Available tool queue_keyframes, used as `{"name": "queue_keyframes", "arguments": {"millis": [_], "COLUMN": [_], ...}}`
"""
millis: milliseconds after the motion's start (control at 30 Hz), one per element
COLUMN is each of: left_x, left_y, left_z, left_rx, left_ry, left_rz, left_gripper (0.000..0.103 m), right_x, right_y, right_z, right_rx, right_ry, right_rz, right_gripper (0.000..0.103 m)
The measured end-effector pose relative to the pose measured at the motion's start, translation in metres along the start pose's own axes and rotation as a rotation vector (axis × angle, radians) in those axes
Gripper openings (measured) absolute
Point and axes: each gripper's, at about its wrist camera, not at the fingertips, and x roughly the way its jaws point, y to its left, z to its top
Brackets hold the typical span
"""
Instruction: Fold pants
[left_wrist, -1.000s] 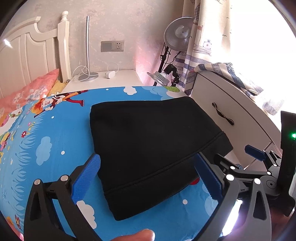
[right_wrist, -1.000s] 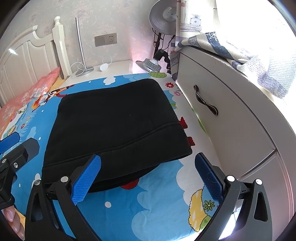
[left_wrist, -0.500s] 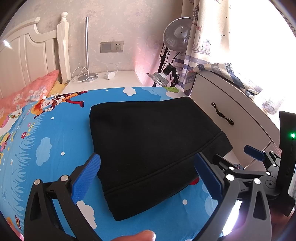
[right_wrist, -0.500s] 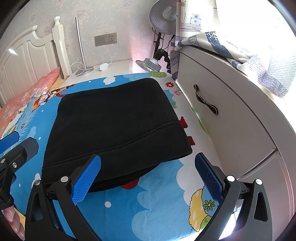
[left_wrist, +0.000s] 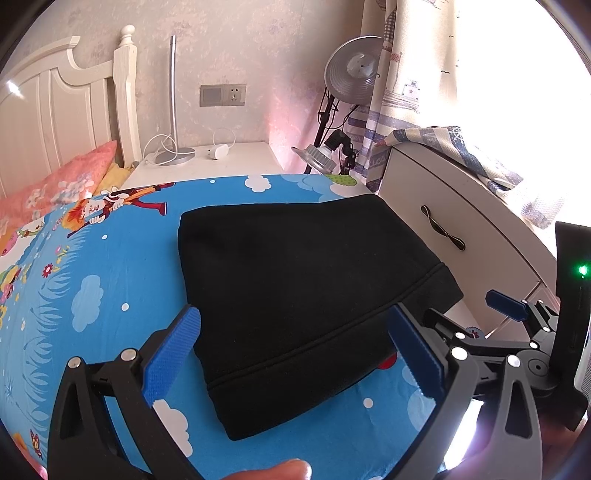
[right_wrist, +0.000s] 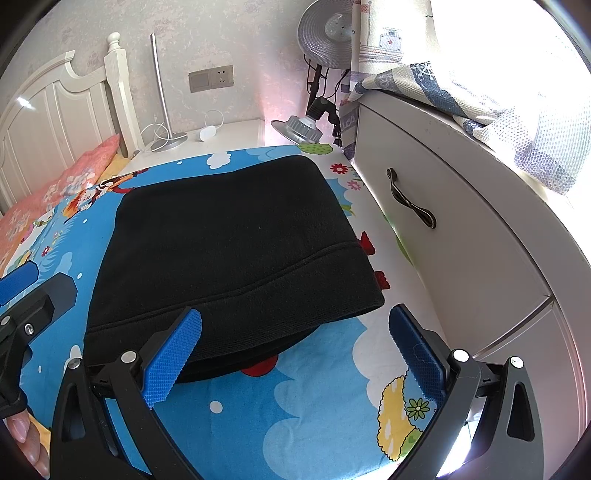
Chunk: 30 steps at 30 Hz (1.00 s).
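Black pants (left_wrist: 303, 291) (right_wrist: 232, 240) lie folded into a compact block on the blue cartoon bedsheet (left_wrist: 92, 295) (right_wrist: 295, 406), their waistband edge nearest me. My left gripper (left_wrist: 293, 343) hovers open just short of the near edge, its blue pads either side of the fabric with nothing between them. My right gripper (right_wrist: 293, 343) is open too, above the block's near right corner and the bare sheet. The right gripper's body (left_wrist: 517, 332) shows at the right of the left wrist view. The left gripper's finger (right_wrist: 18, 280) shows at the left edge of the right wrist view.
A white drawer unit (right_wrist: 461, 229) (left_wrist: 461, 229) stands close against the bed's right side, a patterned cloth (right_wrist: 498, 103) draped on top. A nightstand (left_wrist: 207, 158) with a lamp and cable stands behind; a pink pillow (left_wrist: 55, 184) and headboard (left_wrist: 55, 110) at far left.
Both grippers have barely shifted; the pants lie as before and both grippers stay open.
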Motion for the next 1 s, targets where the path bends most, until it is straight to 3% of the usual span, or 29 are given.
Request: {"name": "queue_keyframes", "arguments": {"millis": [833,1000], "left_x": [-0.0004,0.0021], "left_y": [-0.0008,-0.0054], "left_z": [0.001,0.0013], "left_rx": [-0.004,-0.002], "left_ry": [0.003,-0.005], "left_rz": [-0.006,-0.037], "left_gripper": [0.101,0.101], "right_x": [0.0008,0.0008], "right_y": [-0.0008,-0.0009], "right_z": [-0.001,-0.0021], "right_rx": [0.004,0.006], "right_ry": [0.0,0.003], "right_rz": [0.003,0.004], "right_gripper": [0.097,0.097]}}
